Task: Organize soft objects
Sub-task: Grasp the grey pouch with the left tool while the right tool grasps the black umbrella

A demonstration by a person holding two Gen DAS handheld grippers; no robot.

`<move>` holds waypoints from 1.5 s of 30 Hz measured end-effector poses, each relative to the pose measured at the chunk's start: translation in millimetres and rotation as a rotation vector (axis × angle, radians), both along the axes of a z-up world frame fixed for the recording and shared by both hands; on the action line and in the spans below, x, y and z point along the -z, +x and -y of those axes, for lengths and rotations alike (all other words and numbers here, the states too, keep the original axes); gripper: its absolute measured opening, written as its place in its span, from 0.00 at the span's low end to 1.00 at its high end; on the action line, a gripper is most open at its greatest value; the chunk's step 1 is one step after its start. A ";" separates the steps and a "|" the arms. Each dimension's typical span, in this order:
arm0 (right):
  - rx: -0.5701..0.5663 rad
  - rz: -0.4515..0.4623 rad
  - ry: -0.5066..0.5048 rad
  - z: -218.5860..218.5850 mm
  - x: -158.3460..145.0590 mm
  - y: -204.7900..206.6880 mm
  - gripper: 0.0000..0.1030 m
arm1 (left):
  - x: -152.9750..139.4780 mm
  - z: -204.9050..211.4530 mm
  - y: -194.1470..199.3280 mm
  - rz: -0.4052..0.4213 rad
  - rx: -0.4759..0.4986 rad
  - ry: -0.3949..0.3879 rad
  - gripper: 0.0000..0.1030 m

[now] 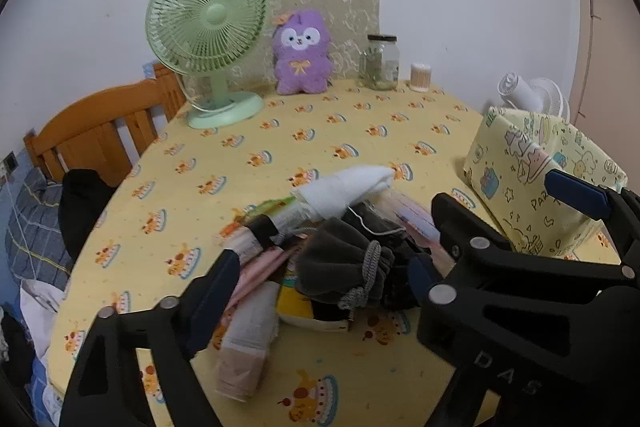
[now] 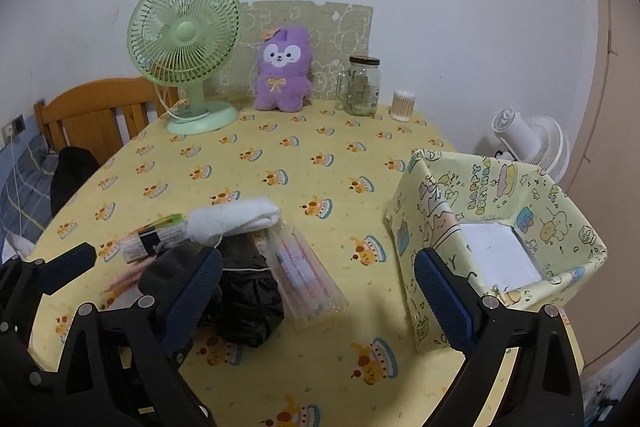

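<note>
Both grippers over the near edge of the table (image 2: 328, 163), yellow cake-print cloth.

Left gripper (image 1: 324, 283): jaws apart, straddling the grey drawstring pouch (image 1: 344, 267); pads not pressing it as far as I can see.

Right gripper (image 2: 316, 291): spread wide, nothing gripped. Its left finger sits in front of the pile, its right finger in front of the box.

Pile near the front edge, left of centre: rolled white cloth (image 2: 236, 217) on top at the back, dark fabric (image 2: 244, 299) beneath, clear pack of pens (image 2: 304, 279) on its right side, wrapped packets (image 2: 156, 239) on its left.

Paper-covered box (image 2: 504, 195) at the right edge, open-topped, white sheet inside.

Back edge: green desk fan (image 2: 184, 43), purple plush (image 2: 282, 71), glass jar (image 2: 362, 87), cotton-swab tub (image 2: 402, 105).
</note>
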State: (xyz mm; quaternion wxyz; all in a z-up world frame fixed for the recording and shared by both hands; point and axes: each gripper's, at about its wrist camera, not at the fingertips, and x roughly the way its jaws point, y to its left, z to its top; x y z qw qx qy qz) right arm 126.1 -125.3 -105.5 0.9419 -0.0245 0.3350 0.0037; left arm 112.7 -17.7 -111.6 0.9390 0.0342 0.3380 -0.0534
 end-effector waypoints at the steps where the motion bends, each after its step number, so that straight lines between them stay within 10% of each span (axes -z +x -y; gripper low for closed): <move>1: -0.001 -0.004 0.001 0.0 1.6 0.7 0.95 | 1.8 1.0 1.6 -0.005 0.001 -0.003 0.74; 16: -0.044 -0.114 0.037 -5.7 30.8 16.9 0.93 | 29.8 4.9 16.1 -0.058 0.049 -0.096 0.58; 33: -0.102 -0.165 0.054 -31.2 43.6 24.7 0.76 | 31.9 -20.1 7.3 -0.063 -0.011 -0.013 0.56; 45: -0.181 -0.245 0.127 -35.9 58.2 43.2 0.40 | 38.4 -14.6 19.6 -0.111 0.003 -0.036 0.55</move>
